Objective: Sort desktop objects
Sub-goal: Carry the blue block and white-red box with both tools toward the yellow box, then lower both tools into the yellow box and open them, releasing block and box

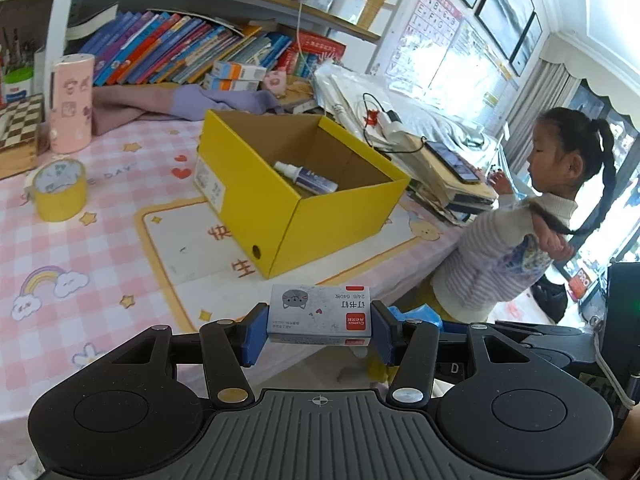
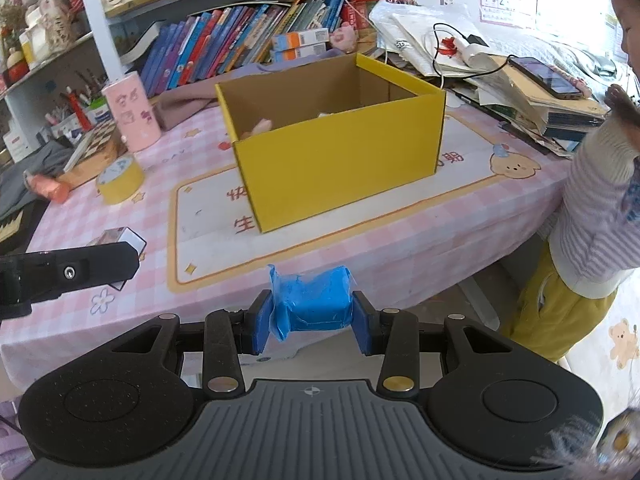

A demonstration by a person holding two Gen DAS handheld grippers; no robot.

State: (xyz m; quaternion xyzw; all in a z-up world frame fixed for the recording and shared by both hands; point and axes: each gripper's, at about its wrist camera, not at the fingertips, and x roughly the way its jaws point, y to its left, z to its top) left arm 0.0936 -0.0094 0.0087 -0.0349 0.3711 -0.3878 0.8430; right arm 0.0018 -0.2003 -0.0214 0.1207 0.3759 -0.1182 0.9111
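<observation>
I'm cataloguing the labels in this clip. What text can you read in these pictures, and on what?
"订书钉", "24/6 640枚" and a red "Comix" mark: on the staple box held in the left tongs.
"DAY", "快", "生": on the tablecloth.
"A B C", "E F G": on the wall chart.
Labels on the yellow box, spray bottle, book spines: too small to read.
Blue packet in the right tongs: none.

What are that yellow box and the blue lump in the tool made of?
The yellow box looks like cardboard: brown matte inner walls, glossy yellow outer skin, folded edges. The blue lump in the right tool seems soft, perhaps clay, wrapped in crinkled clear film; I cannot be sure.
</observation>
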